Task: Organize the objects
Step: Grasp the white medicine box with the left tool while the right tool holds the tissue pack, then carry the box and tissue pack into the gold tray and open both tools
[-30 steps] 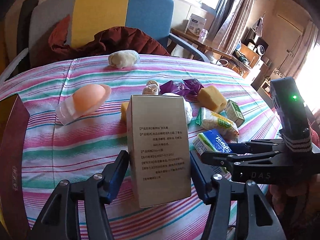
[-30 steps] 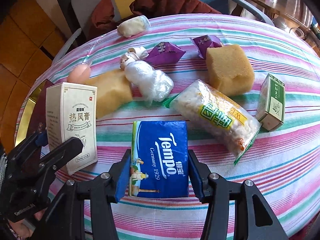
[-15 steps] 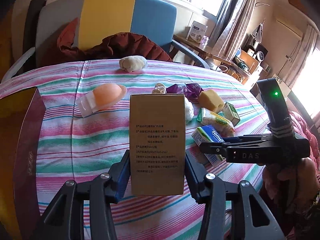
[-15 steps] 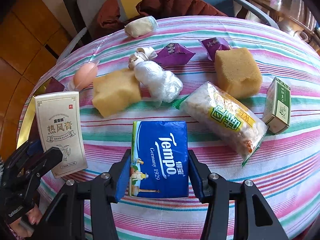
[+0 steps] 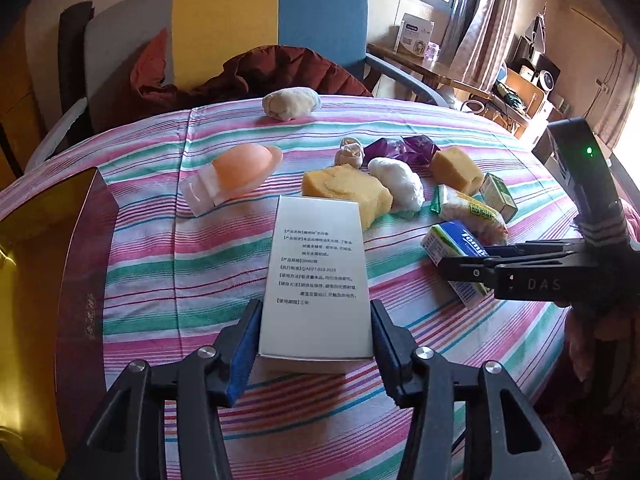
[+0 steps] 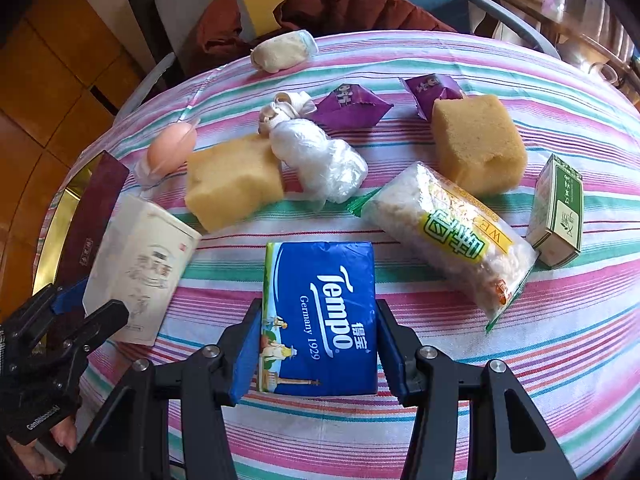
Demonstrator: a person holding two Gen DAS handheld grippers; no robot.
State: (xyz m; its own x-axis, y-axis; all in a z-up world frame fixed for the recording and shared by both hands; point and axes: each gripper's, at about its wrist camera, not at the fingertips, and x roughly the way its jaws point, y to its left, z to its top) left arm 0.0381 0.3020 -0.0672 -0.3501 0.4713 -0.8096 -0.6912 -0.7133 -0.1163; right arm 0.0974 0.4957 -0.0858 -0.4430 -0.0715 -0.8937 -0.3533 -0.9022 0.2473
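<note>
A pale carton with printed text (image 5: 316, 264) leans back, its foot between the pads of my left gripper (image 5: 315, 308). Those jaws are opening and the carton looks loose. In the right wrist view the carton (image 6: 140, 256) is blurred while the left gripper (image 6: 86, 300) beside it is sharp. My right gripper (image 6: 318, 308) is shut on a blue Tempo tissue pack (image 6: 320, 272), pads pressing both long sides. The left wrist view shows that pack (image 5: 448, 240) tilted in the right gripper (image 5: 460, 264), above the striped tablecloth (image 5: 180, 272).
Two yellow sponges (image 6: 232, 176) (image 6: 476, 144), a white plastic bundle (image 6: 320, 160), a rice snack packet (image 6: 448, 236), a small green box (image 6: 558, 212) and purple packets (image 6: 348, 108) fill the table's middle. A peach egg-shaped item (image 5: 236, 168) and a dark red box (image 5: 80, 280) lie left.
The left gripper closed on the upright carton, then eased off; the carton now tips back away from the camera. The right gripper and tissue pack have not moved.
</note>
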